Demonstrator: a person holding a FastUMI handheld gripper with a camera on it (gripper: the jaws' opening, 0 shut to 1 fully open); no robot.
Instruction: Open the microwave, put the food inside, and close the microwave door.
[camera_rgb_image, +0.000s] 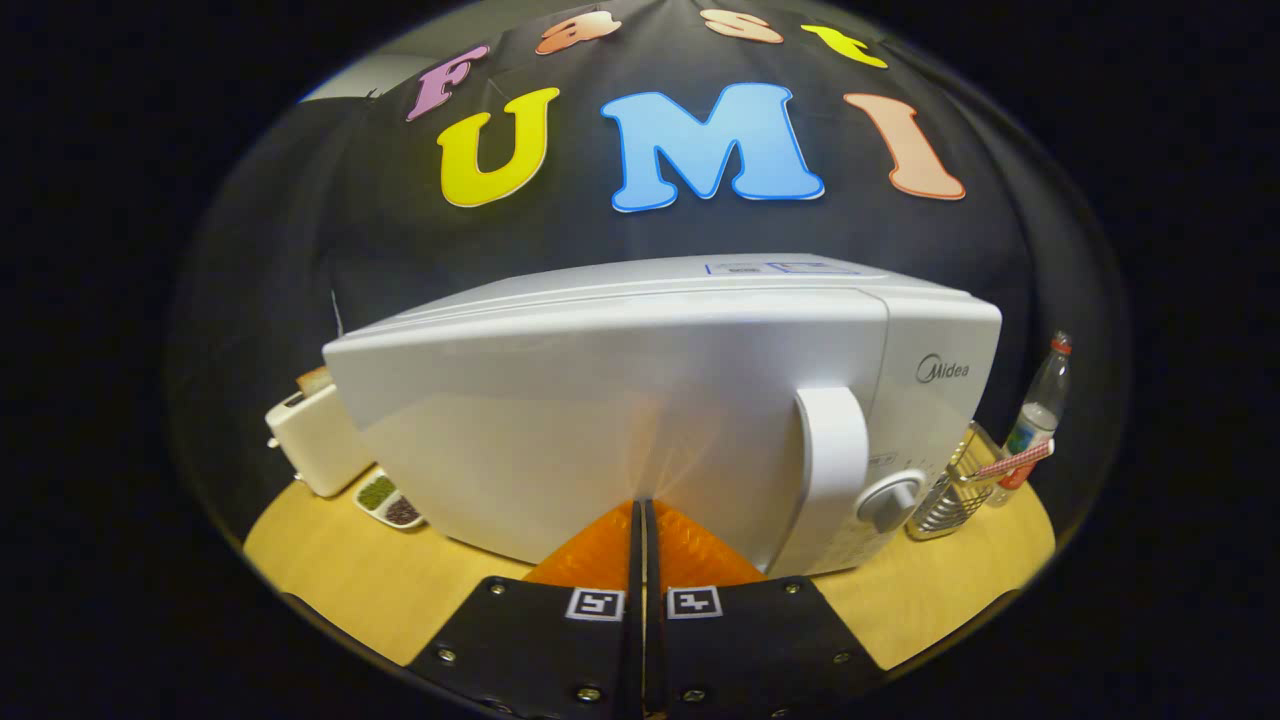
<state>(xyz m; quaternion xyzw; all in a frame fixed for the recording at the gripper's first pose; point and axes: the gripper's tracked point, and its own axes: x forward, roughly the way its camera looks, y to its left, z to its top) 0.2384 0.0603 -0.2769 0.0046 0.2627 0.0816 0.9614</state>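
Note:
A white microwave (640, 400) stands on the wooden table (340, 570), its door shut flush with the body. The door's white vertical handle (832, 470) is to the right of my fingers, and a round silver knob (888, 500) sits just right of the handle. My gripper (643, 512) is shut, fingers pressed together with nothing between them. Their tips touch or nearly touch the lower middle of the door panel. I see no food outside the microwave apart from a small dish at its left.
A white toaster (312, 435) with a bread slice stands left of the microwave, and a small dish (388, 500) of green and dark food lies in front of it. A wire rack (955, 485) and a clear bottle (1040, 410) are to the right.

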